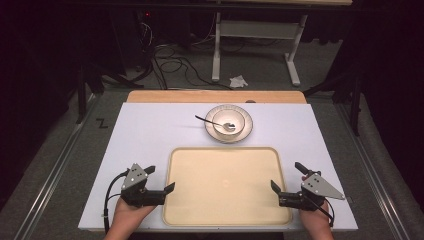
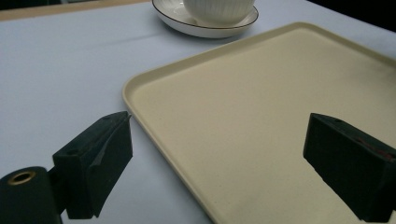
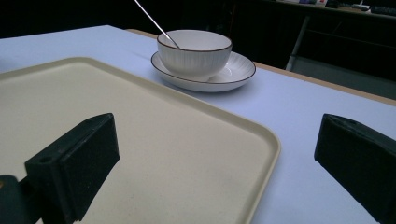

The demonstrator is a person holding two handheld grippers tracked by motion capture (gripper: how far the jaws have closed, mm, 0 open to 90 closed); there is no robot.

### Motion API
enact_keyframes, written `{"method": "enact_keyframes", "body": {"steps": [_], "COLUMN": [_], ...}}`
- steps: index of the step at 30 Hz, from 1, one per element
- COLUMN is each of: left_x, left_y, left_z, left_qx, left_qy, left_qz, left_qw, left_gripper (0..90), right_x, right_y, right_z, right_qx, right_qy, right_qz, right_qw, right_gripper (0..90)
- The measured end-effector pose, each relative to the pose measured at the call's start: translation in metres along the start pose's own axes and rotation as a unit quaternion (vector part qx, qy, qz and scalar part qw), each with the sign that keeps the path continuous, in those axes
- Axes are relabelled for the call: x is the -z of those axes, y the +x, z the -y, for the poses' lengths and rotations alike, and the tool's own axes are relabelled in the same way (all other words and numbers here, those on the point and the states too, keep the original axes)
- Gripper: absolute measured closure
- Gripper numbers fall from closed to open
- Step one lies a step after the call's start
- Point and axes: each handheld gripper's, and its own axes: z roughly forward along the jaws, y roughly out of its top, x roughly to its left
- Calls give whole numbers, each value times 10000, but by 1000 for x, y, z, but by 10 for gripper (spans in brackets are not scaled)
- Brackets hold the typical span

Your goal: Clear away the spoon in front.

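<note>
A cream tray (image 1: pixel 280 165) (image 2: pixel 196 70) (image 3: pixel 243 135) lies on the white table, near the front edge. Behind it a white bowl (image 1: pixel 230 123) (image 3: pixel 196 58) sits on a white plate (image 1: pixel 248 131) (image 2: pixel 177 23) (image 3: pixel 238 72), with a metal spoon (image 1: pixel 209 121) (image 3: pixel 156 25) resting in the bowl. My left gripper (image 1: pixel 161 179) (image 2: pixel 217 161) stands open astride the tray's left rim. Across the tray's right rim, my right gripper (image 1: pixel 287 176) (image 3: pixel 217 170) is open too. Nothing is held between either pair of jaws.
The white table top (image 1: pixel 150 130) has a wooden strip (image 1: pixel 215 96) along its far edge. Beyond it, on the floor, stand a metal frame (image 1: pixel 255 35) and loose cables (image 1: pixel 175 62). A crumpled paper (image 1: pixel 238 81) lies on the floor.
</note>
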Motion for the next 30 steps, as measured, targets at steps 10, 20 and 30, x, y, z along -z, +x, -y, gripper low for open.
{"method": "enact_keyframes", "body": {"steps": [10, 20, 30], "left_x": [-4, -4, -6], "left_y": [-3, -4, -6], "left_z": [-1, 0, 0], "left_qx": [48, 3, -60], "left_qy": [-6, 8, 34], "left_qz": [55, 55, 36], "left_qw": [10000, 10000, 10000], "left_gripper": [107, 117, 122], "right_x": [6, 4, 5], "right_y": [-1, 4, 5], "right_z": [1, -3, -4], "right_qx": [64, 184, 191], "right_qy": [33, 51, -69], "right_qz": [-40, -75, 46], "right_qw": [10000, 9998, 9998], "right_gripper": [10, 3, 3]}}
